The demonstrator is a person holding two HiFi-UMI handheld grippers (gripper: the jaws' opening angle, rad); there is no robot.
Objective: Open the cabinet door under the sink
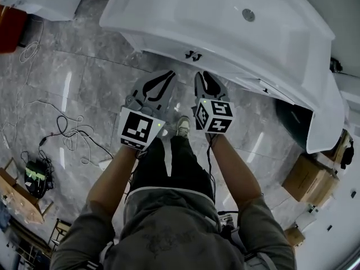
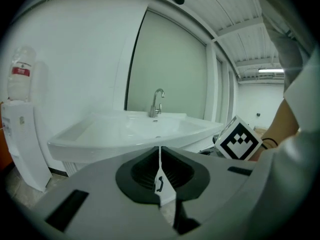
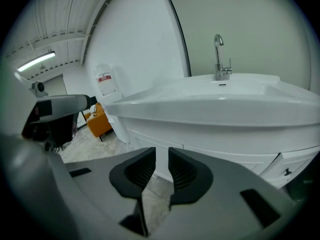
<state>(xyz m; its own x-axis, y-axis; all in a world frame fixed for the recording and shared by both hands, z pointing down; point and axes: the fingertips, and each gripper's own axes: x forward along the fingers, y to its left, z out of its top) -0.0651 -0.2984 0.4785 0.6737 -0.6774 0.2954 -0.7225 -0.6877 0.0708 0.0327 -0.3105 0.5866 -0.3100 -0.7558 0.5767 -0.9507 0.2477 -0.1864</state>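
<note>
The person wears a grey short-sleeved shirt (image 1: pixel 169 232) and black trousers (image 1: pixel 169 167). The left gripper (image 1: pixel 167 75) and right gripper (image 1: pixel 203 76) are grey, with black pads (image 3: pixel 187 176) and black-and-white marker cubes (image 1: pixel 139 128).

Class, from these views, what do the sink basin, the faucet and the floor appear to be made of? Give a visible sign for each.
Sink basin: likely glazed ceramic, glossy smooth white. Faucet: polished metal, probably chrome, silvery shine. Floor: polished grey stone-look tile, veining, grout lines, reflections.

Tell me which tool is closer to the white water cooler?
Left. The left tool is on the side toward the water cooler, well apart from it; the right tool sits beyond the left one, farther off.
</note>
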